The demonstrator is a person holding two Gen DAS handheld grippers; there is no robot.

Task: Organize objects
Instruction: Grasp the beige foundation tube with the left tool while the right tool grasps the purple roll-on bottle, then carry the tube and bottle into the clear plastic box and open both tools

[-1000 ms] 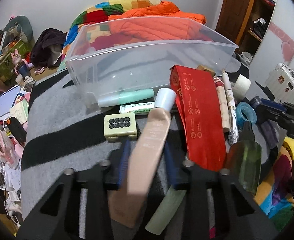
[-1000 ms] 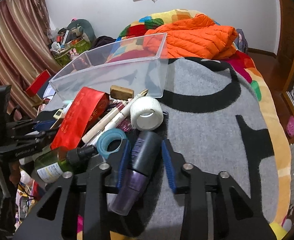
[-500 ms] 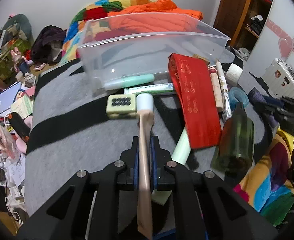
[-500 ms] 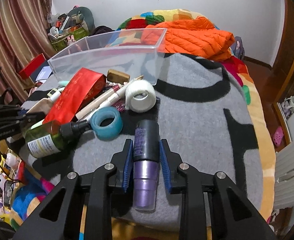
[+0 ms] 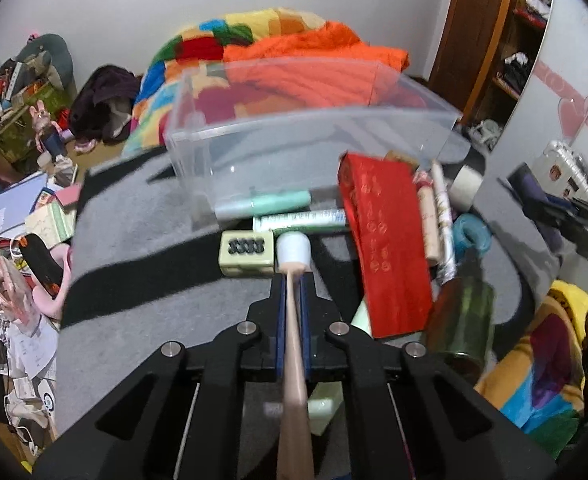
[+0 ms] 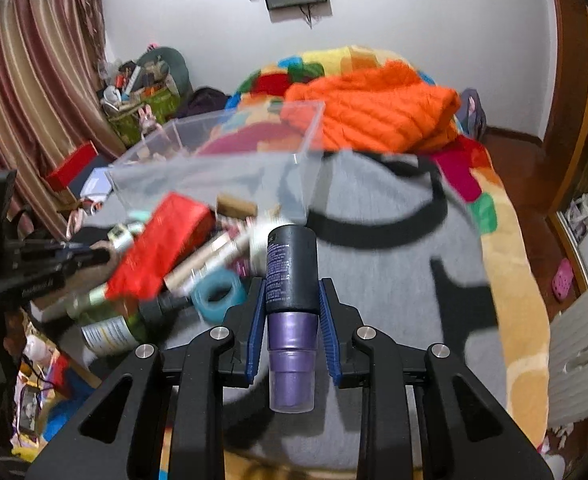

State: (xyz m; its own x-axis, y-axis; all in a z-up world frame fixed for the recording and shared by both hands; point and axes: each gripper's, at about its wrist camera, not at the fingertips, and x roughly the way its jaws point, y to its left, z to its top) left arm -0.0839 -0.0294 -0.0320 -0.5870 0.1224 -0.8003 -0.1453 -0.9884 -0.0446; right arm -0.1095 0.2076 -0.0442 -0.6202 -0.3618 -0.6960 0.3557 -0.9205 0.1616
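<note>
My left gripper (image 5: 293, 284) is shut on a flat beige tube (image 5: 294, 340) with a white cap (image 5: 293, 250), held edge-on above the grey blanket. My right gripper (image 6: 292, 292) is shut on a black and purple bottle (image 6: 291, 300), its black end pointing forward. A clear plastic bin (image 5: 306, 148) stands ahead of both, also seen as the bin (image 6: 218, 168) in the right wrist view. Before it lie a red packet (image 5: 386, 248), a mint tube (image 5: 270, 202), a cream block with black dots (image 5: 247, 251), pens, a teal tape ring (image 6: 218, 292) and a green bottle (image 5: 464, 320).
An orange jacket (image 6: 378, 116) and a colourful quilt lie behind the bin. Books, boxes and bags crowd the floor at the left (image 5: 22, 208). A wardrobe (image 5: 494, 40) stands at the right. The other gripper (image 6: 26, 268) shows at the left edge of the right wrist view.
My left gripper closed on the beige tube, which turned edge-on and lifted. My right gripper tightened on the black and purple bottle and raised it off the blanket.
</note>
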